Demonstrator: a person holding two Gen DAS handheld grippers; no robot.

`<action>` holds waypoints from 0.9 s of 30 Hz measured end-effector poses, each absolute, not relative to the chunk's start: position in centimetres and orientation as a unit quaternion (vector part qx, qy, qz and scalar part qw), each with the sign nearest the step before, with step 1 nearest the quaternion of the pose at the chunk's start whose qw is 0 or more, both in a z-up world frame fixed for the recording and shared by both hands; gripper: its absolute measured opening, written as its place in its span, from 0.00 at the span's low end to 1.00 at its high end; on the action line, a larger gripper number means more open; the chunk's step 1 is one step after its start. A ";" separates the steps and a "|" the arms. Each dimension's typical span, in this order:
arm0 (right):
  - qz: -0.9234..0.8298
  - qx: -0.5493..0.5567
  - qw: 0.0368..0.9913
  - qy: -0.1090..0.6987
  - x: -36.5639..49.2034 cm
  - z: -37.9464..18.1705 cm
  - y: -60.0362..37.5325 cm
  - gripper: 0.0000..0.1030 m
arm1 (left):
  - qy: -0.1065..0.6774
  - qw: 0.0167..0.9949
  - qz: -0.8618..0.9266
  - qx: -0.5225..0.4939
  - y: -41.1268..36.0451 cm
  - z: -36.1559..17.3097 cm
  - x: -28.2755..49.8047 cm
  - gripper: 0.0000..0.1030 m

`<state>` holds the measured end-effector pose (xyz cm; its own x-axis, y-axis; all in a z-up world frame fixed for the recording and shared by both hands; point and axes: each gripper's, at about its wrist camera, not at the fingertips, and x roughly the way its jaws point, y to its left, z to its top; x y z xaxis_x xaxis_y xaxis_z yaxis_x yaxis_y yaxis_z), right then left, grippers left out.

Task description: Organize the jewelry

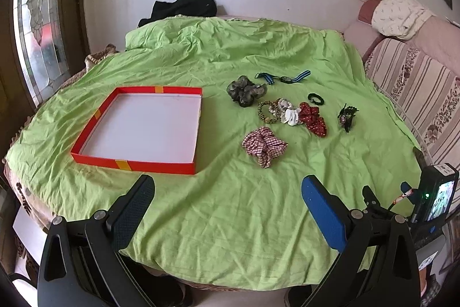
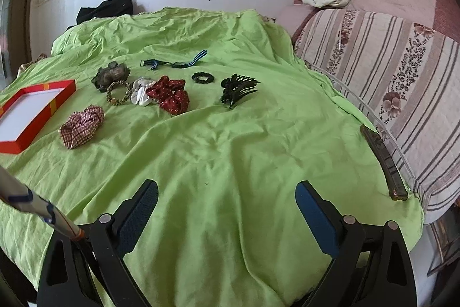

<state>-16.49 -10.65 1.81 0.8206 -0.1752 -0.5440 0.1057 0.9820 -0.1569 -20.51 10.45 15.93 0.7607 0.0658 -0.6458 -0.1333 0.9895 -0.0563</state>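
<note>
An empty red tray with a white floor lies on the green cloth. Right of it lie a plaid scrunchie, a grey-green scrunchie, a leopard hair tie, a white scrunchie, a red dotted scrunchie, a black hair tie, a black claw clip and a blue striped watch. My left gripper and right gripper are open and empty, near the front edge.
A green cloth covers the round table. A striped floral sofa stands at the right. A dark flat bar lies at the table's right edge. Black clothing lies at the back. The other gripper's camera unit shows at right.
</note>
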 end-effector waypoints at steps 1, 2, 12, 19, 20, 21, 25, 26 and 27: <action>-0.073 -0.060 0.952 0.293 -16.4 1.8 -10.6 0.94 | 0.346 0.935 0.053 -0.052 10.6 15.6 -20.4 0.99; -0.071 -0.059 0.951 0.295 -16.4 1.7 -10.6 0.93 | 0.349 0.934 0.050 -0.054 10.8 15.3 -20.2 0.99; -0.019 -0.045 0.952 0.303 -14.3 3.4 -10.2 0.93 | 0.389 0.921 -0.005 -0.032 9.8 12.6 -16.4 0.78; 0.048 -0.004 0.938 0.342 -8.3 4.8 -10.2 0.78 | 0.414 0.909 -0.048 -0.024 7.8 11.9 -11.3 0.77; 0.056 0.005 0.936 0.349 -7.3 4.9 -10.3 0.72 | 0.415 0.908 -0.055 -0.024 7.6 11.8 -10.3 0.77; 0.061 0.012 0.934 0.353 -6.5 5.0 -10.4 0.68 | 0.416 0.907 -0.059 -0.025 7.5 11.7 -9.6 0.77; 0.092 0.044 0.922 0.373 -2.0 4.8 -10.5 0.68 | 0.426 0.901 -0.074 -0.039 7.5 10.8 -5.9 0.77; 0.097 0.046 0.919 0.378 -1.3 4.6 -10.4 0.68 | 0.433 0.897 -0.079 -0.046 7.6 10.3 -4.8 0.77; 0.103 0.049 0.916 0.385 -0.1 4.2 -10.4 0.68 | 0.437 0.894 -0.083 -0.049 7.7 9.9 -4.0 0.77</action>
